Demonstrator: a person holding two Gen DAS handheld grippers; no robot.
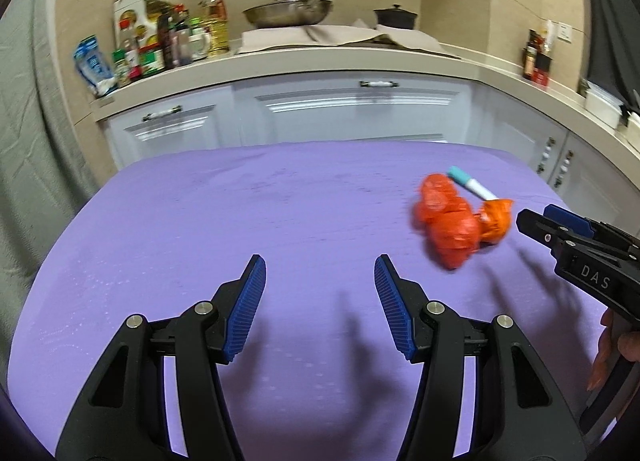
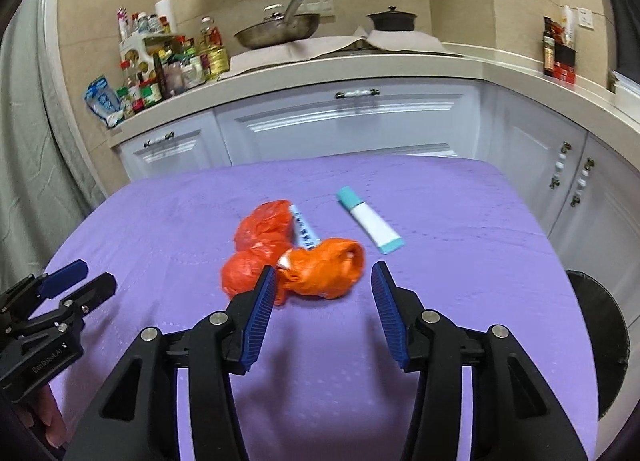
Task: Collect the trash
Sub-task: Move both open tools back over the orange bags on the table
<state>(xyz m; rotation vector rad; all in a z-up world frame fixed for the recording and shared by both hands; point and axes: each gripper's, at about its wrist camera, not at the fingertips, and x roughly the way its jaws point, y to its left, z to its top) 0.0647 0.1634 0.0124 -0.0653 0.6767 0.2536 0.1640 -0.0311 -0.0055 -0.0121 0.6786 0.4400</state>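
Left gripper (image 1: 320,273) waits spread over bare cloth (image 1: 200,221). Orange bags (image 2: 296,257) lie mid-table, light, soft, crinkly; pinch a bunched fold. Right gripper (image 2: 324,281), also spread, almost straddles them. Tube (image 2: 370,225) lies beside.

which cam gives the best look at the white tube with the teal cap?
Right wrist view: the white tube with the teal cap lies whole and unobstructed on the purple cloth, apart from the crumpled orange plastic bags. In the left wrist view the tube is small, blurred and partly hidden behind the bags.
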